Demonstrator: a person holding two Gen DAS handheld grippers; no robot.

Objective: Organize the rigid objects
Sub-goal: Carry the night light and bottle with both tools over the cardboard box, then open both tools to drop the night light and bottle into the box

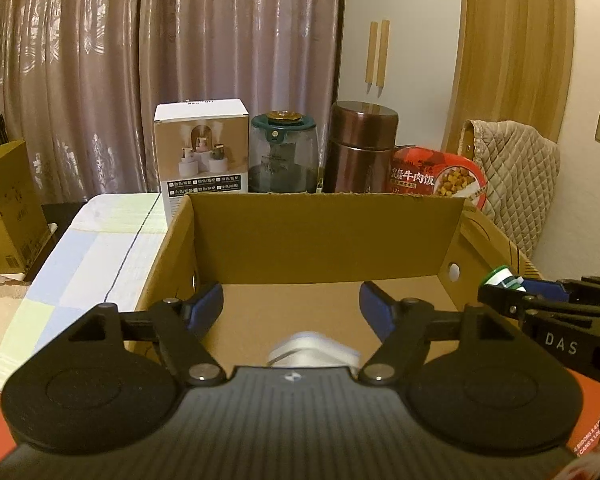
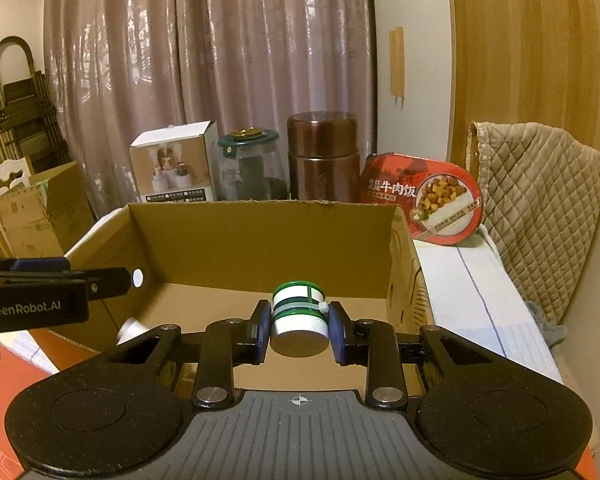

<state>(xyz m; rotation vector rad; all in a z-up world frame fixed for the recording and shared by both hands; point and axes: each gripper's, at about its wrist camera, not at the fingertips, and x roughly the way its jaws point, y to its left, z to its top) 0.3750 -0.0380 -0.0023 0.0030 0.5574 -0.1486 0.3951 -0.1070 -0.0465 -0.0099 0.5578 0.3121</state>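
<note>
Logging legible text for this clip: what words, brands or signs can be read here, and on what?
"DAS": right gripper, side seen from the left wrist.
"GenRobot.AI": left gripper, seen from the right wrist.
"牛肉饭": red meal tub.
Orange carton flap: partly cut off, "CANS X".
White box: small print unreadable.
Bottle: no readable label.

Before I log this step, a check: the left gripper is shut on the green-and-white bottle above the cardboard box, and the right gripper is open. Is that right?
The sides are swapped. The right wrist view shows the right gripper shut on the bottle above the box. The left wrist view shows the left gripper open, holding nothing.
</note>
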